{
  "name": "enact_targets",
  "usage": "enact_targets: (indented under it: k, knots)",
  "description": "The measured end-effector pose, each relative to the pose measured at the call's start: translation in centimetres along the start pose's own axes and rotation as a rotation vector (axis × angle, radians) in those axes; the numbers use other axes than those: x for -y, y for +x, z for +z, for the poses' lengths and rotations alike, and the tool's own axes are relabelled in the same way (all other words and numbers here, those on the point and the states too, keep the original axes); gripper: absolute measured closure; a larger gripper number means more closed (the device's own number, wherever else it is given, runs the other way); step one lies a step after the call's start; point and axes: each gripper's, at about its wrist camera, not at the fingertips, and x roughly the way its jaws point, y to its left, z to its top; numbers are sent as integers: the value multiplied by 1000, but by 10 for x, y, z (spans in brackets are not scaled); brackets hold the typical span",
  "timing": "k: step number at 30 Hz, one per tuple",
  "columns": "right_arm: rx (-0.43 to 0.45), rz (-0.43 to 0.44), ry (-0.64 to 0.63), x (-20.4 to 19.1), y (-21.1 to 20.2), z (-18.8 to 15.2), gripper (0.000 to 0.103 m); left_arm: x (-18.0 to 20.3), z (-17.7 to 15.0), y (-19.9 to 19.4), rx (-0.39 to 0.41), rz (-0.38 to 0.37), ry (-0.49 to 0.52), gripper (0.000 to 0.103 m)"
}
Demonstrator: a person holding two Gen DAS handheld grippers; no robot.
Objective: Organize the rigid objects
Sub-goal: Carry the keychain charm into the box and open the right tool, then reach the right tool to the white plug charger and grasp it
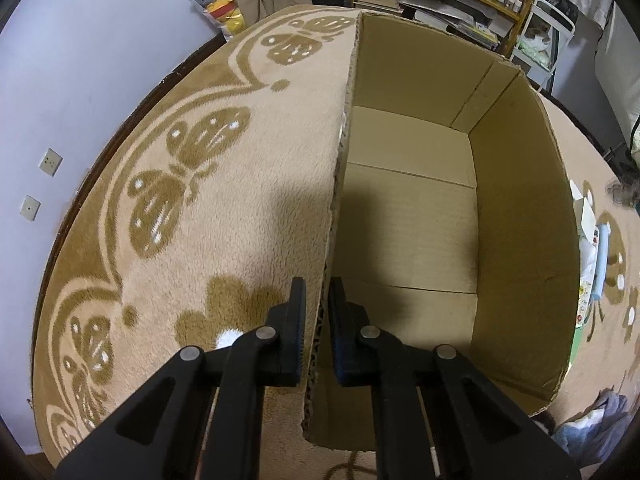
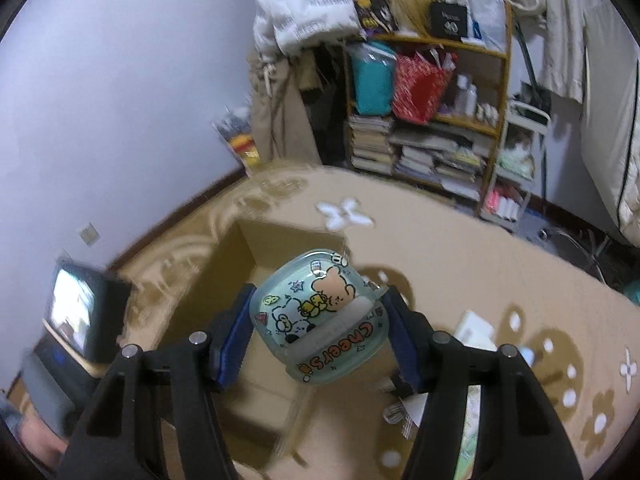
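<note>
An open cardboard box [image 1: 516,208] stands on a tan rug; its inside shows bare in the left wrist view. My left gripper [image 1: 318,300] is shut on the box's near left wall, one finger outside, one inside. In the right wrist view my right gripper [image 2: 320,316] is shut on a pale green lunch box [image 2: 320,316] with cartoon animals and the word "Cheers". It holds it in the air above the rug, over the right edge of the cardboard box [image 2: 244,248].
The rug [image 1: 240,184] has brown butterfly and flower patterns. Papers and small items [image 2: 476,328] lie on the rug right of the box. A cluttered shelf [image 2: 432,120] stands at the back wall. A small screen [image 2: 80,312] sits at the left.
</note>
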Motion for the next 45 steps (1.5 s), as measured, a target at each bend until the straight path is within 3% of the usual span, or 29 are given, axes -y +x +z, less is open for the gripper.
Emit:
enact_targets:
  k: [6,23,33,35,37,45]
  knots:
    - [3,31,11,-18,20,20,36,-1,0,1,-9,-1,-7,93]
    - [-215,48,2,-19,81,-35,36,-2,0,2,-7,-2,-9,93]
    - [-197,56,6,-19,73,-37,36,0,1,3,-9,-6,-5,94]
    - [-189,58,20,-16,66,-34,33,0,1,3,-8,-2,1,95]
    - [-179,41,25,-11,59,-33,20,2,0,3,-7,-6,9,95]
    - [-144,-81,24,29,35,-31,3,2,0,5,-12,6,7,95]
